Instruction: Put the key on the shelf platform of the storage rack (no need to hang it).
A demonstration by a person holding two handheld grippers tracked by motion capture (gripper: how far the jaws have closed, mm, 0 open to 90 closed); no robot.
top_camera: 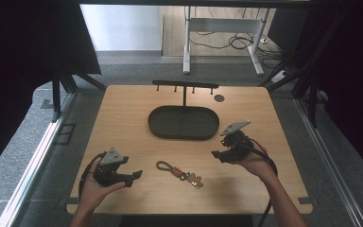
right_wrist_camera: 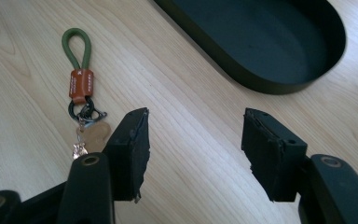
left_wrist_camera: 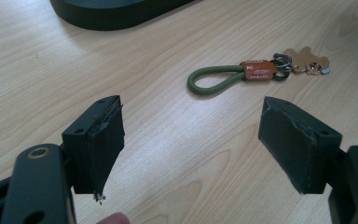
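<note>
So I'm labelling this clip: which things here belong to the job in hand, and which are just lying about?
In the job:
- keychain with green cord loop, on the table between the grippers
- left gripper, jaws open
- right gripper, jaws open

Lying about:
- black oval tray
- black hook rack behind the tray

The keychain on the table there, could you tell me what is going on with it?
A person holds a gripper in each hand. The green-loop keychain lies flat on the wooden table, between the left gripper and the right gripper. Neither touches it; both have nothing between their fingers. The black oval tray beyond holds nothing.
</note>
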